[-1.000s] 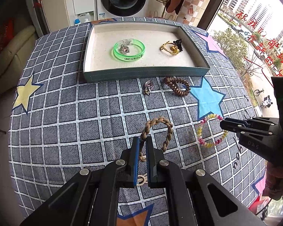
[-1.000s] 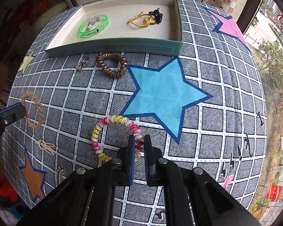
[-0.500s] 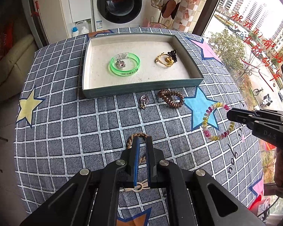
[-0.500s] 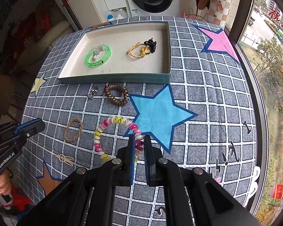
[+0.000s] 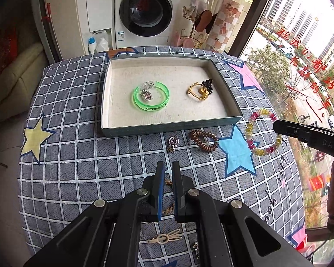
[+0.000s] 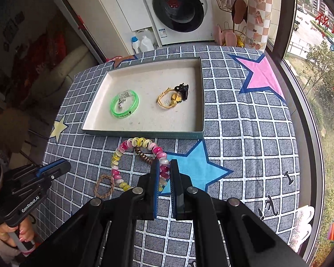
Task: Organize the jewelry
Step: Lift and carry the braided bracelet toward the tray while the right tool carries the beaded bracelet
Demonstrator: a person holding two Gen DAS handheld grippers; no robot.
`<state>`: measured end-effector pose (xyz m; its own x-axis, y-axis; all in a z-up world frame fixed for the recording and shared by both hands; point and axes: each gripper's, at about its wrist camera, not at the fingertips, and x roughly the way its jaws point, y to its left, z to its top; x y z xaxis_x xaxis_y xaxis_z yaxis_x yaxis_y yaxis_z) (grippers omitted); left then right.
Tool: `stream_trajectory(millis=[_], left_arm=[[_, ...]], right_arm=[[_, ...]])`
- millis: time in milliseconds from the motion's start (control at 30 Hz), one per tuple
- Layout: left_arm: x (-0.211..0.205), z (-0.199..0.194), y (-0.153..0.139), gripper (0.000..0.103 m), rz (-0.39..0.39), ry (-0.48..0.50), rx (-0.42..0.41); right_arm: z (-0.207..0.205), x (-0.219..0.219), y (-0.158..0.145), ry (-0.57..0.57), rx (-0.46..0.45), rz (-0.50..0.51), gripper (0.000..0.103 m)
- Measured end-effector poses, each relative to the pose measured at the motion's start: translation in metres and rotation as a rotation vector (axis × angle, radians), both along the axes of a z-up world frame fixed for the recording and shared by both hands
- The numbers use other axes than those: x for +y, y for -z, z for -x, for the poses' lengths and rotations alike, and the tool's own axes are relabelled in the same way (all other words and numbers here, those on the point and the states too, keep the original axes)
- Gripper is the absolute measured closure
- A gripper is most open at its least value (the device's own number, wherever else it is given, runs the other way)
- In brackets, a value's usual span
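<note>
My right gripper (image 6: 165, 166) is shut on a pink and yellow beaded bracelet (image 6: 122, 153) and holds it up above the cloth, near the tray's front wall; the bracelet also shows in the left wrist view (image 5: 256, 133). My left gripper (image 5: 168, 169) is nearly shut with a gap, high above a brown braided bracelet (image 6: 104, 185) that lies on the cloth. The shallow tray (image 5: 171, 128) holds a green bangle (image 5: 150, 99) and a yellow and black hair tie (image 5: 200, 89).
A brown spiral hair tie (image 5: 203, 140) and a small silver pendant (image 5: 172, 143) lie on the checked cloth in front of the tray. A beige clip (image 5: 167, 238) lies near the table's front edge. A washing machine (image 5: 144, 11) stands behind the table.
Both grippers have risen and drawn back. The right one lifted the beaded bracelet off the cloth toward the tray. The braided bracelet has stayed on the cloth.
</note>
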<state>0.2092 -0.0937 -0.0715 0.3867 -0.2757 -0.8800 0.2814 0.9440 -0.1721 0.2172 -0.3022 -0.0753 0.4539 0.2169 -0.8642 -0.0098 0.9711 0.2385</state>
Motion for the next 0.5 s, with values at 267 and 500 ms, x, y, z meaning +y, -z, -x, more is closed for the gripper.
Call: stream_trajectory(millis=[267, 500], left_arm=[[0.004, -0.005, 0.012, 0.084, -0.033, -0.018, 0.029], [0.003, 0.008, 0.057, 0.083, -0.116, -0.018, 0.098]], right_arm=[[-0.011, -0.001, 0.005, -0.006, 0.014, -0.018, 0.094], [-0.007, 0.002, 0.020, -0.026, 0.056, -0.032, 0.094]])
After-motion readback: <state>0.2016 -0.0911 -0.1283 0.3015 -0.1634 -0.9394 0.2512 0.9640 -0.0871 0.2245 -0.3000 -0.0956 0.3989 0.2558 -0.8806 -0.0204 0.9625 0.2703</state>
